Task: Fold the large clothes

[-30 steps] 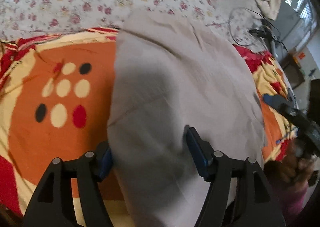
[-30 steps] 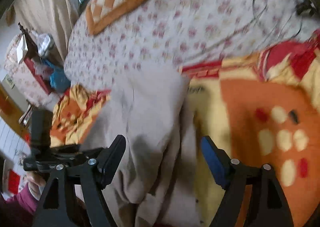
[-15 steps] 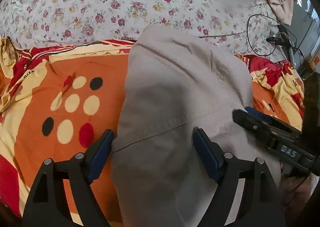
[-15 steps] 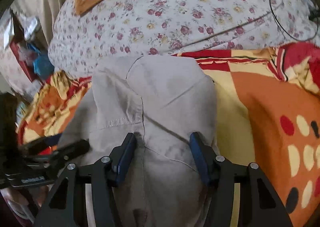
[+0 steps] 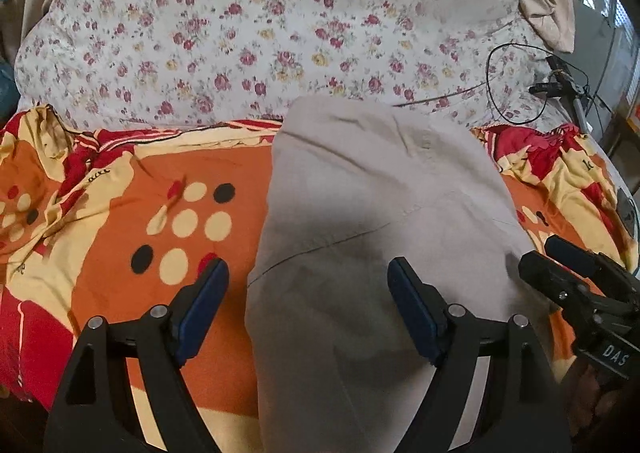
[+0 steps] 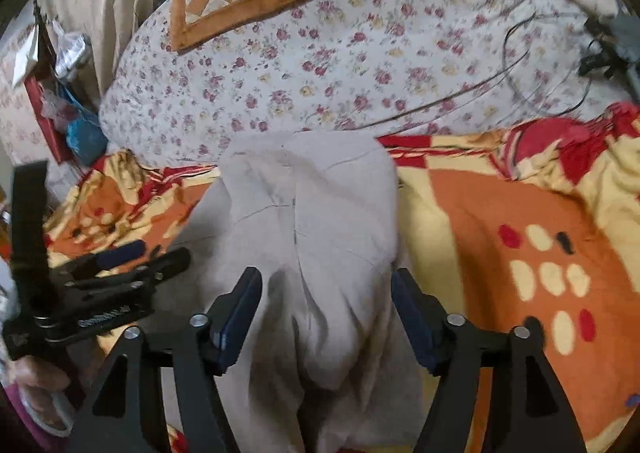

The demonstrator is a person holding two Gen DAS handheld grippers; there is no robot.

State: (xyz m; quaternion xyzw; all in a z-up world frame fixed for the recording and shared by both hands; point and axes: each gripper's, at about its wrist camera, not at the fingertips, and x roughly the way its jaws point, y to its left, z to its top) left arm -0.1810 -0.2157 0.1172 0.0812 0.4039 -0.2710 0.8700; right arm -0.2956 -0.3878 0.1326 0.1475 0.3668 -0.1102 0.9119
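Beige trousers [image 5: 372, 237] lie folded, centre frame, on the orange spotted blanket [image 5: 120, 237]. Left gripper [image 5: 308, 305] released, jaws spread. Right gripper [image 6: 326, 313] opening, cloth between pads, not pinched.

— What lies on the orange spotted blanket [image 6: 500, 213]?
— A folded grey garment [image 6: 316, 221], between the right gripper [image 6: 326, 293]'s opening jaws — pads clear of it.
— And at left?
— The left gripper [image 6: 132, 259], in a hand [image 6: 38, 385].
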